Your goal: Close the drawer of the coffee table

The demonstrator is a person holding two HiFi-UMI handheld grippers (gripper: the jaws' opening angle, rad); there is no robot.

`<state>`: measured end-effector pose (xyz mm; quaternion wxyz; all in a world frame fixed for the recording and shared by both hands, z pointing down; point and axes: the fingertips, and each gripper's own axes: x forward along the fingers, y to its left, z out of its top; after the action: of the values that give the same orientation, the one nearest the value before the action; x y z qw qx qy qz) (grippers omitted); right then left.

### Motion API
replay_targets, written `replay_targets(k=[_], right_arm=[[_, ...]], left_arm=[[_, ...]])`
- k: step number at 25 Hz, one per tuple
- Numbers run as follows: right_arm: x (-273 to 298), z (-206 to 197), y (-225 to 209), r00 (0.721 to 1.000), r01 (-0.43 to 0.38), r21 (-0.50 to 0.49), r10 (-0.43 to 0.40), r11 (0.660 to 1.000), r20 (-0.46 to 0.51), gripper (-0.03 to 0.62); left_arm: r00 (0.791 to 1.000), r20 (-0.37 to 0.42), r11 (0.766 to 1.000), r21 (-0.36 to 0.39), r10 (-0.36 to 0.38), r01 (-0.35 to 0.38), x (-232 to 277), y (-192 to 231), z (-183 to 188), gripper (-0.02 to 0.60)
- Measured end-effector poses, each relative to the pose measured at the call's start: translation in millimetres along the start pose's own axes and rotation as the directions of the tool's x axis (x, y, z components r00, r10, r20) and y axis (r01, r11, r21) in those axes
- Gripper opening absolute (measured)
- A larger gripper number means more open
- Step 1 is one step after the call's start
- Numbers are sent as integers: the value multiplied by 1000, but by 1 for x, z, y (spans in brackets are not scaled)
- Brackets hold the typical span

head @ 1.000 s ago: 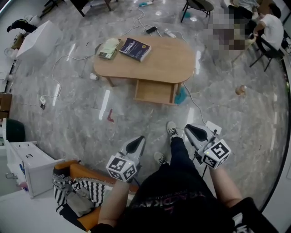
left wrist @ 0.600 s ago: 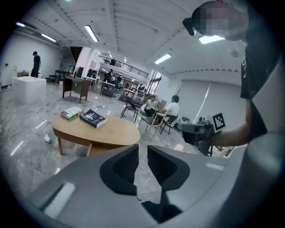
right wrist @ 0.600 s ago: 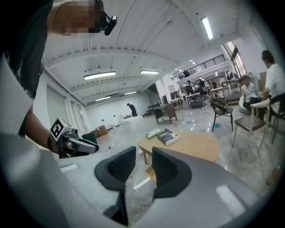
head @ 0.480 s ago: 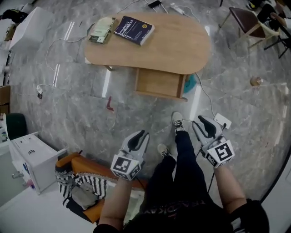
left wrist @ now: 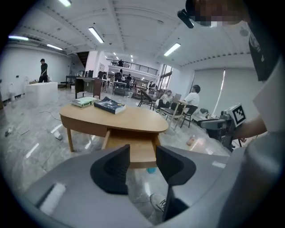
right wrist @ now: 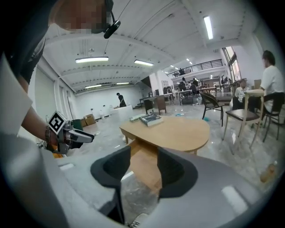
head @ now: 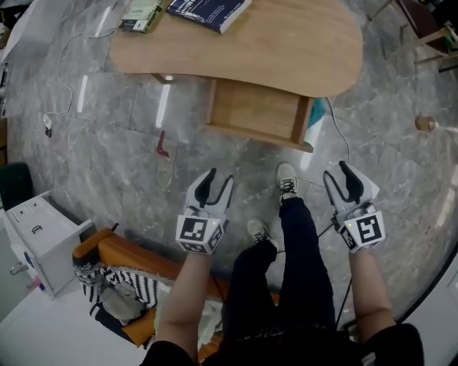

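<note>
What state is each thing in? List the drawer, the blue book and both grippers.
drawer: pulled out of the coffee table, looks empty
blue book: closed, flat on the coffee table
left gripper: jaws apart, just been opening, nothing between them
right gripper: jaws apart, just been opening, nothing between them

The wooden drawer (head: 254,111) stands pulled well out from under the near edge of the counter (head: 286,43) (a low, oval, light-wood coffee table). It is a shallow, level box, and its inside looks bare.
</note>
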<state>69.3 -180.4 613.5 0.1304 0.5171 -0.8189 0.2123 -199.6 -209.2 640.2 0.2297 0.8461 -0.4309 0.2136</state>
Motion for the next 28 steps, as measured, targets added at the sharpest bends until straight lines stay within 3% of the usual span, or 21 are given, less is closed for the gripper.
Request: replay_targets(k=[7,13,20,28], right_arm=[[46,-101,-8,999,6,-26,-7,1000,-35,204],[74,-164,-24,999,21,-35,-22,999,-29,216],[110,-219,-44,1000,7,-69,-6,998,12,219],[135,-246,-47,995,25,-173,-7,985,100,219]], left_arm=[[996,30,996,-12,84,-83,47,62,-82,225],[991,56,993,-19,120,-120,87,104,-138,256],[978,142,987,24,153,-158,134,152,-165,258],[958,270,986,104,96,-128,169,190,-159,295]])
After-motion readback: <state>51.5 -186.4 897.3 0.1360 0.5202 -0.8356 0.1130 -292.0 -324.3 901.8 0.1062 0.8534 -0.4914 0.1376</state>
